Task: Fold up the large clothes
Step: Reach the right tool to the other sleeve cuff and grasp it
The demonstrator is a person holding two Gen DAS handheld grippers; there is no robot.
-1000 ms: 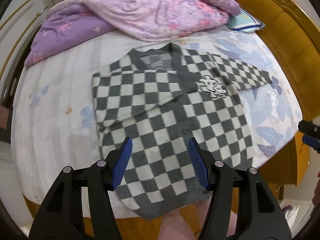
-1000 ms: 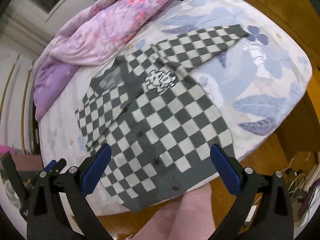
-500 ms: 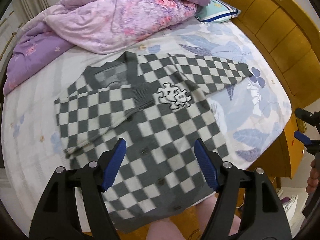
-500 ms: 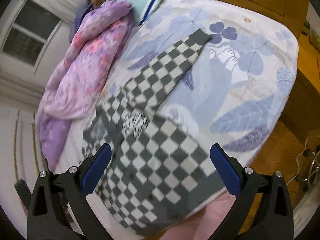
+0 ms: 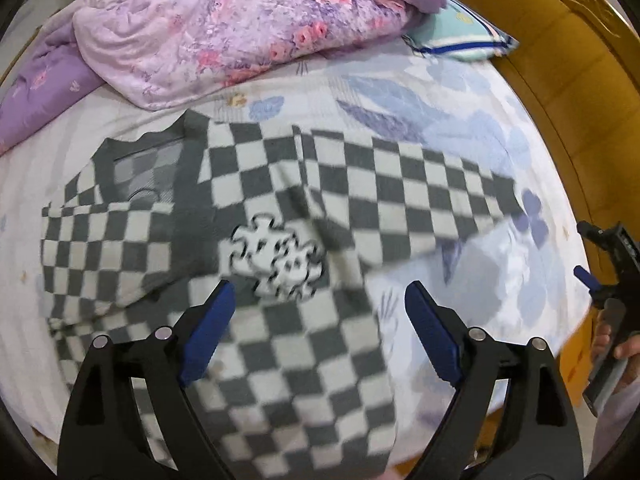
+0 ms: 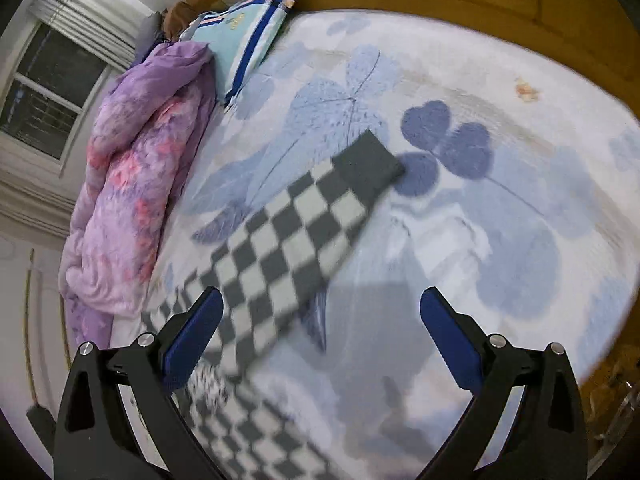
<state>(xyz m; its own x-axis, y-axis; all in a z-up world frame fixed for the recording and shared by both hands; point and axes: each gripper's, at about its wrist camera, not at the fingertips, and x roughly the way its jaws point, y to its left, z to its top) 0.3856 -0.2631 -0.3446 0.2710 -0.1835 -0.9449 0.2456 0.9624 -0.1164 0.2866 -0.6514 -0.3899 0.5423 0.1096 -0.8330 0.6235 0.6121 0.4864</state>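
Bed [image 5: 500, 256] with a pale sheet printed in blue leaves, wooden frame along its far side. Left claw [image 5: 316, 320] hangs over the checkered cardigan [image 5: 304, 360], jaws spread wide, having just been opening, nothing between them; the white patch [image 5: 276, 260] on the chest lies just beyond its fingertips. Right claw [image 6: 320, 330] released too, jaws wide and empty, above bare sheet beside the outstretched sleeve [image 6: 296, 232], whose grey cuff points away. Beyond: crumpled pink-purple quilt [image 5: 240, 28], then a striped pillow [image 6: 244, 36] by the frame
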